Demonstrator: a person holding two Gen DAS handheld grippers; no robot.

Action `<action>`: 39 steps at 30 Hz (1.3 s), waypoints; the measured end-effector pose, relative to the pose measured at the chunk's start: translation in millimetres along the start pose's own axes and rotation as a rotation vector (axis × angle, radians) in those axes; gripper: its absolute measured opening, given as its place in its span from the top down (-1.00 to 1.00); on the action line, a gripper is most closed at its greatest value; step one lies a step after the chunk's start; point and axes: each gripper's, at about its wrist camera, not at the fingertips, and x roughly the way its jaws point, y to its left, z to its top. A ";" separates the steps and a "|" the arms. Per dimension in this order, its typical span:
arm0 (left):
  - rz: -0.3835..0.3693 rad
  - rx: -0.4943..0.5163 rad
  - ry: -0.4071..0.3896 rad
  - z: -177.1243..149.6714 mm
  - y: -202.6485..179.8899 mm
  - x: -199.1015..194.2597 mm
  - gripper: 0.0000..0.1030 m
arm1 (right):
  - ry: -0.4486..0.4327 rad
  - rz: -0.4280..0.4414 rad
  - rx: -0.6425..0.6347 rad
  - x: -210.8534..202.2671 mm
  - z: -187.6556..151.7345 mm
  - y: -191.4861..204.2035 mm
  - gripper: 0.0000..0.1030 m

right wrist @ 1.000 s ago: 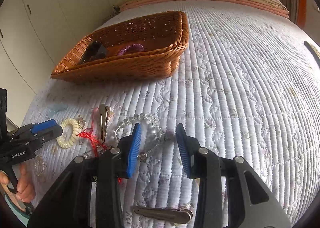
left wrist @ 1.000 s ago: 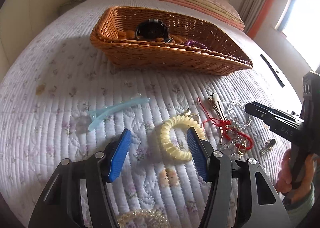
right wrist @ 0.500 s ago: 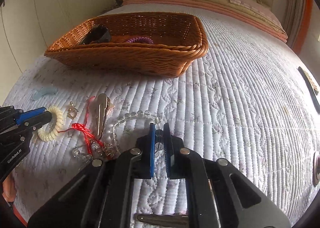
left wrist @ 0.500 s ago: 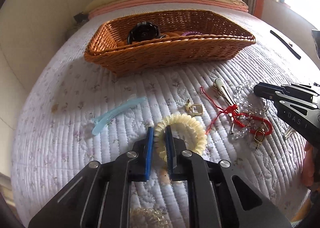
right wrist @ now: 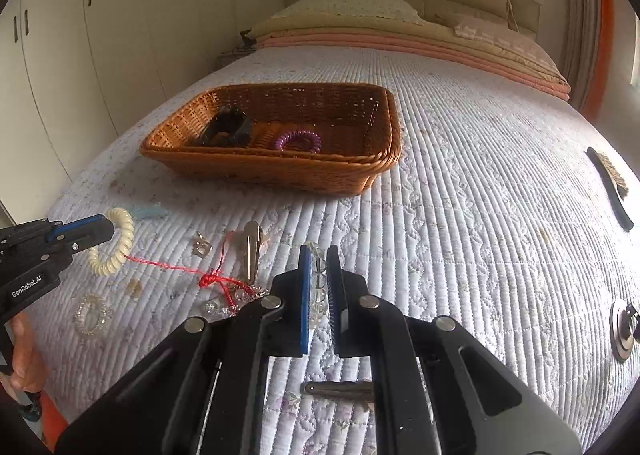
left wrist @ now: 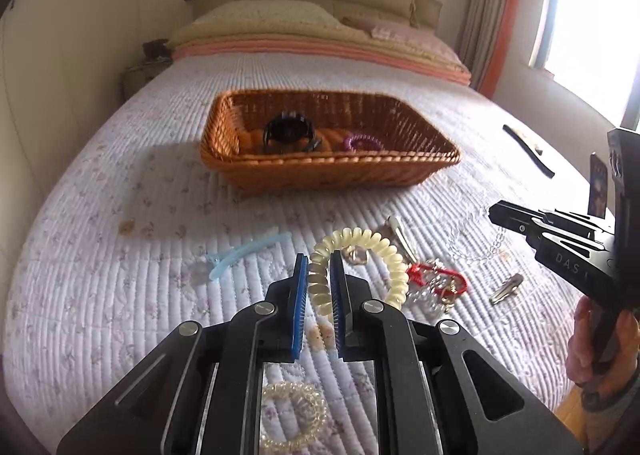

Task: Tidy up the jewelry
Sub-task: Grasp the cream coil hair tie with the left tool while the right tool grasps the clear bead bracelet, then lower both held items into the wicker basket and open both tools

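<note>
- Left gripper closed on cream coil hair tie, lifted off the quilt near its front edge.
- Right gripper pinched on clear bead bracelet, strand running lengthwise between the pads.
- Only in right view: red cord stretched from hair tie toward the bracelet.
- Basket farther back, holding purple hair tie.

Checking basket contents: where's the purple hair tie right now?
The purple hair tie lies inside the wicker basket, just right of the black watch in both wrist views, toward the near wall.
</note>
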 end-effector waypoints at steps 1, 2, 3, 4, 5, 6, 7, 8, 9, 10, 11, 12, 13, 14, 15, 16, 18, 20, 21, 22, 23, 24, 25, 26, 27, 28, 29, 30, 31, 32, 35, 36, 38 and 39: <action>0.001 0.002 -0.015 1.6 -0.4 -6.2 0.81 | -0.011 0.000 0.001 -6.4 1.3 -0.7 0.88; 0.001 0.006 -0.027 2.2 -1.0 -11.3 0.81 | -0.021 0.000 0.000 -11.4 3.3 -0.2 0.88; 0.001 0.009 -0.038 3.6 -2.4 -16.7 0.81 | -0.033 0.004 0.002 -17.3 6.2 -0.4 0.88; -0.001 0.012 -0.050 5.4 -1.9 -21.5 0.81 | -0.044 0.008 0.003 -22.6 9.2 -0.2 0.88; -0.004 0.014 -0.061 7.2 -2.9 -26.0 0.81 | -0.056 0.009 0.004 -27.5 12.2 0.6 0.88; -0.008 0.015 -0.070 9.2 -4.0 -29.8 0.81 | -0.066 0.010 0.005 -31.7 13.7 -0.2 0.88; -0.013 0.016 -0.076 11.1 -3.5 -32.0 0.81 | -0.078 0.012 0.004 -36.3 16.1 0.2 0.88; -0.013 0.020 -0.083 12.5 -4.6 -35.1 0.81 | -0.087 0.014 0.003 -40.2 18.2 0.3 0.88; -0.002 0.025 -0.092 13.7 -5.8 -37.6 0.81 | -0.094 0.017 0.003 -44.2 19.0 0.8 0.88; 0.001 0.028 -0.097 14.2 -4.8 -39.8 0.81 | -0.102 0.019 0.001 -47.2 20.7 1.9 0.88; 0.001 0.030 -0.102 15.7 -5.5 -41.1 0.81 | -0.108 0.019 -0.003 -49.6 22.0 3.0 0.88; 0.003 0.032 -0.106 17.1 -6.1 -42.1 0.81 | -0.112 0.020 -0.007 -51.3 23.3 4.0 0.88; 0.010 0.036 -0.114 20.8 -7.2 -42.8 0.81 | -0.118 0.021 -0.009 -53.2 25.3 4.9 0.88; 0.020 0.042 -0.122 24.9 -8.3 -43.2 0.81 | -0.124 0.021 -0.011 -54.6 27.8 5.5 0.88; 0.025 0.046 -0.127 28.0 -8.6 -43.6 0.81 | -0.133 0.022 -0.010 -56.7 31.0 6.0 0.88; 0.029 0.050 -0.134 33.2 -9.1 -43.2 0.81 | -0.141 0.025 -0.008 -58.1 34.5 5.8 0.88; 0.035 0.056 -0.144 43.4 -11.1 -40.7 0.81 | -0.155 0.046 0.004 -59.7 46.0 3.9 0.88; 0.040 0.061 -0.152 58.7 -11.3 -34.2 0.81 | -0.167 0.073 0.020 -59.4 59.2 3.2 0.88; 0.040 0.061 -0.152 69.0 -10.8 -28.0 0.81 | -0.175 0.091 0.027 -57.4 69.3 2.6 0.88; 0.040 0.061 -0.151 75.9 -10.9 -23.1 0.81 | -0.178 0.103 0.031 -54.6 77.3 2.7 0.88; 0.042 0.062 -0.148 83.4 -10.4 -16.3 0.81 | -0.175 0.113 0.036 -49.1 86.8 2.6 0.88; 0.048 0.062 -0.142 91.5 -10.2 -8.4 0.81 | -0.169 0.124 0.045 -42.6 94.7 1.7 0.88; 0.056 0.060 -0.131 101.2 -10.3 3.6 0.81 | -0.159 0.137 0.054 -34.6 102.6 1.2 0.88; 0.058 0.057 -0.120 107.8 -9.6 13.4 0.81 | -0.147 0.142 0.067 -23.6 111.2 0.2 0.88; 0.060 0.049 -0.103 115.8 -8.1 27.5 0.81 | -0.140 0.136 0.071 -14.8 116.4 -0.1 0.88; 0.060 0.041 -0.090 120.3 -6.4 37.7 0.81 | -0.130 0.125 0.072 -3.0 122.3 0.3 0.88; 0.058 0.034 -0.076 124.6 -5.2 48.0 0.81 | -0.116 0.119 0.074 9.5 127.1 0.9 0.88; 0.057 0.028 -0.061 127.7 -4.0 58.6 0.81 | -0.102 0.121 0.075 22.1 131.1 2.6 0.88; 0.060 0.023 -0.041 130.0 -2.7 71.4 0.81 | -0.085 0.120 0.078 32.9 133.1 2.0 0.88; 0.062 0.019 -0.024 130.5 -2.2 81.0 0.81 | -0.055 0.116 0.089 45.9 133.9 -0.3 0.88; 0.060 0.009 0.018 128.5 -0.2 106.8 0.81 | 0.030 0.162 0.151 84.6 134.4 -9.9 0.88; 0.060 0.010 0.024 128.5 0.7 111.5 0.81 | 0.030 0.162 0.151 84.6 134.4 -9.9 0.88; 0.069 0.020 0.039 127.2 -2.8 121.5 0.81 | 0.060 0.161 0.172 103.2 134.6 -15.3 0.88; 0.075 0.027 0.045 126.2 -4.2 125.3 0.81 | 0.070 0.157 0.176 109.0 133.1 -16.6 0.88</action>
